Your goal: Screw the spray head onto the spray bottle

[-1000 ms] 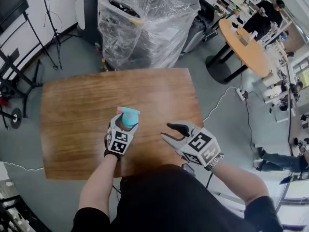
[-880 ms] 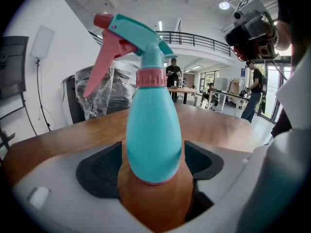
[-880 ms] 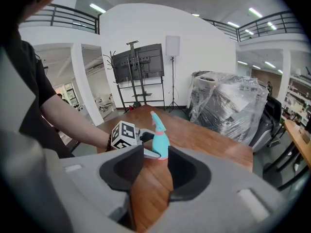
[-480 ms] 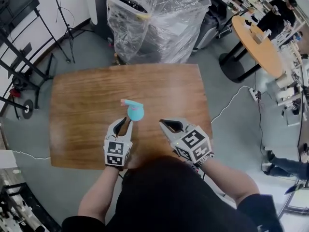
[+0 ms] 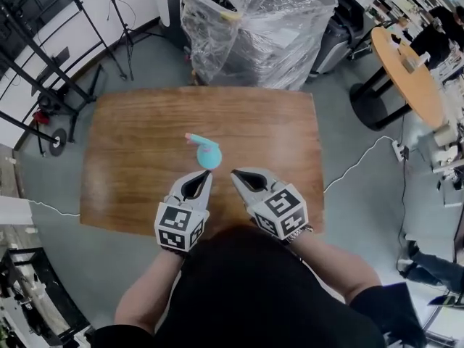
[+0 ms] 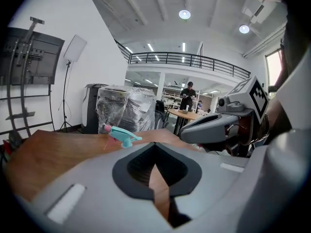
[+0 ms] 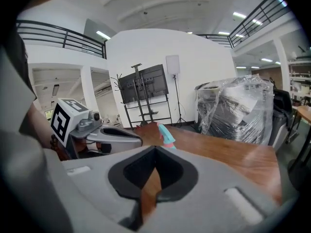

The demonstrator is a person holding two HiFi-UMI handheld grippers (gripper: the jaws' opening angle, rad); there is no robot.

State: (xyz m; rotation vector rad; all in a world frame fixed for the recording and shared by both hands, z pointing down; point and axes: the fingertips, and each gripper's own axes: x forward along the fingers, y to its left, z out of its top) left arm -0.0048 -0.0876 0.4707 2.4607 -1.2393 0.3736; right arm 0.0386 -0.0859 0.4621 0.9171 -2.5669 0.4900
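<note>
- Spray bottle [image 5: 209, 156]: teal, upright on the bench [image 5: 123, 143], spray head [image 5: 194, 138] seated on top; just beyond both jaw tips, untouched.
- Left gripper [image 5: 208, 172]: jaws have just been closing, now together, nothing between them.
- Right gripper [image 5: 233, 172]: jaws together, empty.
- Hazard: the bottle stands free, so a nudge from either gripper would likely topple it.
- Hazard: thread tightness not discernible; a loose head could come off when lifted.
</note>
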